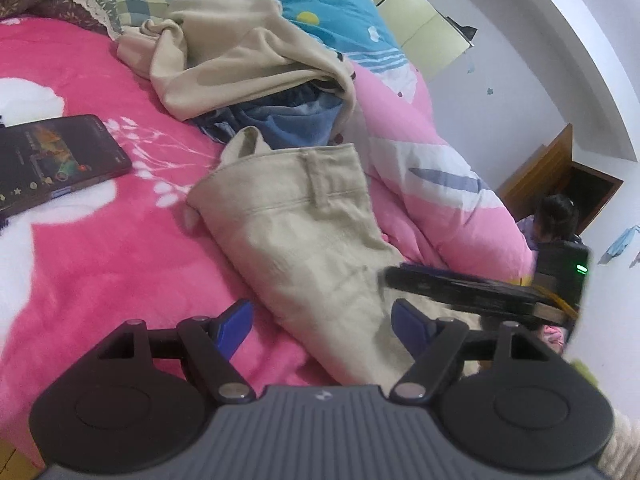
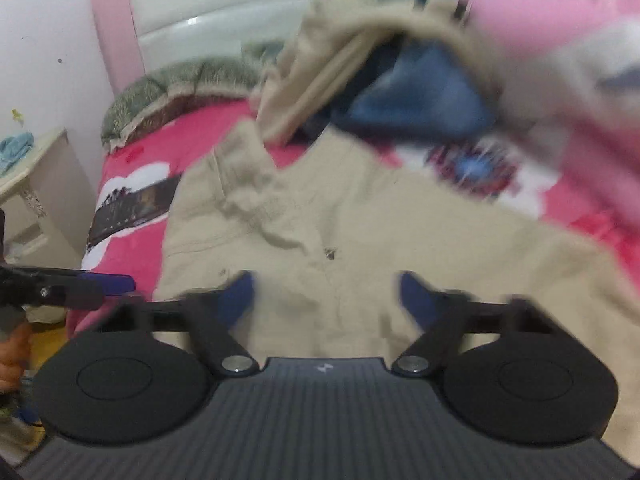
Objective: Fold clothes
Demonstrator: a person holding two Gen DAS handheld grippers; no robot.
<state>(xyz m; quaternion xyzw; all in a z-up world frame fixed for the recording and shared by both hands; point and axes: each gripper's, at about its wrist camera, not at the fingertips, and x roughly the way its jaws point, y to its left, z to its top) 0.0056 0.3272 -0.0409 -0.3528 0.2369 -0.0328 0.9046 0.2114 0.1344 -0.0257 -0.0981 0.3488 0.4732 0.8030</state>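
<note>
Beige trousers [image 1: 304, 220] are lying on a hot-pink blanket [image 1: 100, 260] showing white shapes. A blue denim garment [image 1: 296, 120] is peeking from under beige cloth [image 1: 240, 60].

Right wrist view motion-blurred, phone [image 1: 56, 160] cut by left edge (screen unreadable), jeans [image 1: 296, 116] half-buried.

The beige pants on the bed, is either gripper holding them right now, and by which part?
Nothing is held. The left gripper and right gripper are both open above the beige pants, with no cloth between their fingers.
</note>
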